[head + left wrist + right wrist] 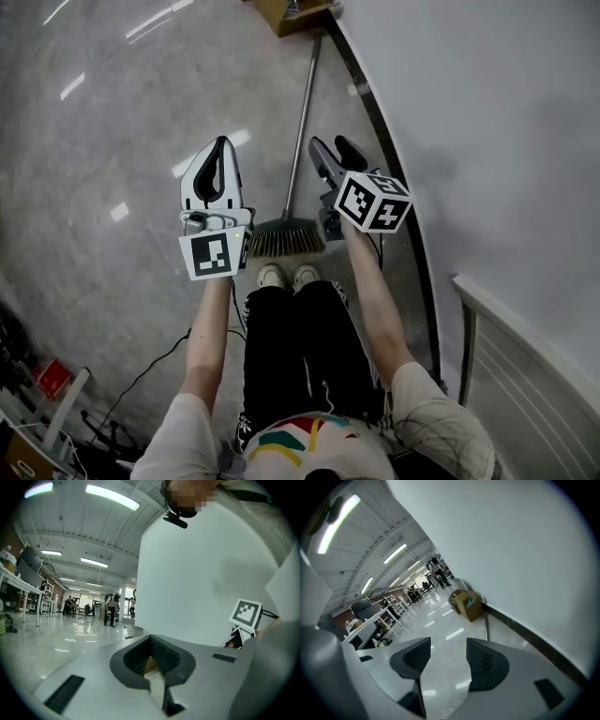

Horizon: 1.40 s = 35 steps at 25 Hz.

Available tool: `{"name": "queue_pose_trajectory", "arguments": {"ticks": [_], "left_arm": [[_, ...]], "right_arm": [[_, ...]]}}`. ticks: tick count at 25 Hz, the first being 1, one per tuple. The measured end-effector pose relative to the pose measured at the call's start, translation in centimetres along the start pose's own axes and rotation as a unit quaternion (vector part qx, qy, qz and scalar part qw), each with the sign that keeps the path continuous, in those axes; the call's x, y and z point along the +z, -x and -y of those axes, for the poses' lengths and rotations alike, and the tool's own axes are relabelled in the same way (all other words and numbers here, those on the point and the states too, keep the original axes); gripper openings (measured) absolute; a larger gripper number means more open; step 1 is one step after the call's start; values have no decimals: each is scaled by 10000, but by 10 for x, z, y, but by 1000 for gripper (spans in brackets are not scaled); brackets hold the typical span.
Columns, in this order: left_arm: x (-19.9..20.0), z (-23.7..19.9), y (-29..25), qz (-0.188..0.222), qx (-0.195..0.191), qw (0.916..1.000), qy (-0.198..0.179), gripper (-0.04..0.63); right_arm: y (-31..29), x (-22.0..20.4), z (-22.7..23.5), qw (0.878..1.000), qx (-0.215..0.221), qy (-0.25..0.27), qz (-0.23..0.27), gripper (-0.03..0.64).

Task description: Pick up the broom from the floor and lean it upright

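The broom (pixel 286 238) lies flat on the grey floor, its bristle head just in front of the person's shoes (pixel 287 276). Its metal handle (pixel 301 122) runs away along the wall toward a cardboard box. My left gripper (pixel 220 143) hovers left of the handle, above the floor, with its jaws shut and nothing in them; the left gripper view shows its pads (pixel 161 656) meeting at the tips. My right gripper (pixel 330 146) hangs right of the handle with its jaws open and empty. In the right gripper view (pixel 448 644) floor shows in the gap, and the handle (pixel 486 629) lies ahead.
A white wall (pixel 487 112) with a dark baseboard (pixel 380 122) runs along the right. The cardboard box (pixel 286 13) stands at the handle's far end, against the wall. A white railing (pixel 492 323) is at the lower right. Cables (pixel 141 375) trail behind at the lower left.
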State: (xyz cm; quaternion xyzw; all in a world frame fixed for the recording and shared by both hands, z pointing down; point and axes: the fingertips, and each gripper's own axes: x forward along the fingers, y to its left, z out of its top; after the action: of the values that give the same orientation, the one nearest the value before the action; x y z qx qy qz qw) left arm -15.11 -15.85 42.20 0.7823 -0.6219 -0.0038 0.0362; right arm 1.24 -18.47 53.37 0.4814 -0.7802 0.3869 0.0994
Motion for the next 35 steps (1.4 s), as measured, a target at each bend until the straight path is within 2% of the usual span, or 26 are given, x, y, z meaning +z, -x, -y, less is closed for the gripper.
{"name": "queue_pose_trajectory", "arguments": {"ticks": [2,5,8,11,14,18,20,23,24,25,26,28,31,35], "left_arm": [[-79,-10,-13,-14,-79,10000,-16,44],[-176,-27,-30,-93,-120,9998,-127,44],[-243,-39,-43,113,-59,9997,-185,44],[-287,-31,-42,-144,-214,9994,-236,44],[-294,-23,-44,-280,-291,9984,-391,44],[-293,-17,-47,-109,-268,9977,-608,44],[-292,-14,-48,-4,-340,9972,-664,44],[-287,-15,-48,-11,-314,9979,-558,44],[-284,-17,-47,33,-278,9979,-584,44],[-284,-19,-45,18,-244,9976,-641,44],[-287,-22,-43,-78,-214,9971,-722,44],[-294,-25,-41,-278,-148,9963,-795,44],[-284,-23,-40,-316,-105,9974,-643,44],[-247,-32,-46,-299,-145,9951,-936,44]], "right_arm": [[-55,-52,48,9997,-125,-164,-143,244],[-123,-121,113,9967,-573,-161,-549,244],[-168,-176,153,9905,-871,-298,-1019,244],[-189,-215,177,9838,-1091,-291,-1389,244],[-202,-226,188,9796,-1296,-165,-1529,244],[-215,-232,194,9697,-1563,649,-1760,244],[-221,-235,196,9654,-1657,807,-1844,244],[-226,-234,198,9616,-1836,860,-1851,238],[-226,-232,198,9615,-1870,874,-1816,207],[-226,-232,197,9624,-1883,841,-1767,141],[-226,-233,197,9643,-1882,743,-1707,123],[-224,-233,197,9688,-1862,471,-1566,114],[-211,-225,194,9743,-1855,175,-1268,104],[-189,-187,176,9804,-1765,195,-854,97]]}}
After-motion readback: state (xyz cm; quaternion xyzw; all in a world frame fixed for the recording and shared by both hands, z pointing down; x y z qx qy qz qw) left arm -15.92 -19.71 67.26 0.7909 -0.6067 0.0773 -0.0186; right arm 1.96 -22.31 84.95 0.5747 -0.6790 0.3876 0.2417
